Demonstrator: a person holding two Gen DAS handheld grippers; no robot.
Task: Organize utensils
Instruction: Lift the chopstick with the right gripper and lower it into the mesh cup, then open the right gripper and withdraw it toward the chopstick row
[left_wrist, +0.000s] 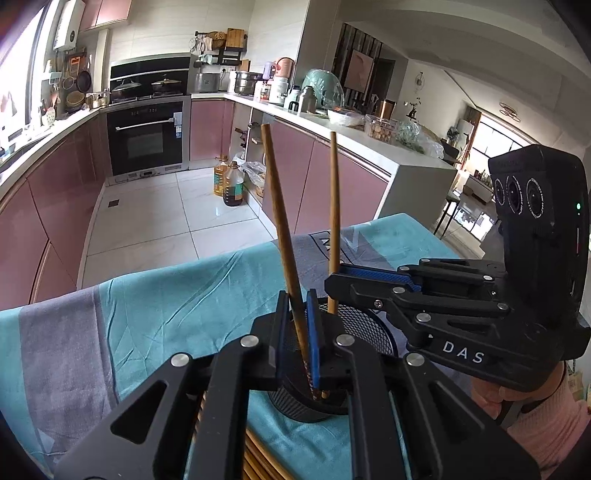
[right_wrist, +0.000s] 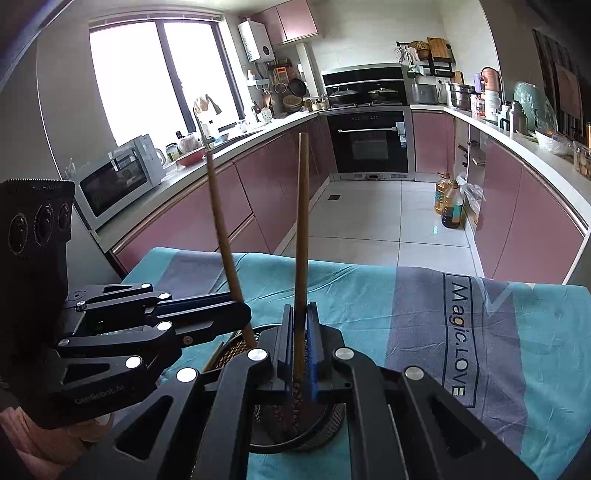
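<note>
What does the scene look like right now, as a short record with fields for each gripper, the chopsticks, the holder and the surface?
left gripper: shut on one wooden chopstick
right gripper: shut on the other chopstick
chopsticks: both near upright, lower tips down inside the holder
holder: black mesh cup, standing on the cloth
surface: teal and grey cloth over a table
spare utensils: more wooden sticks lying near the holder
</note>
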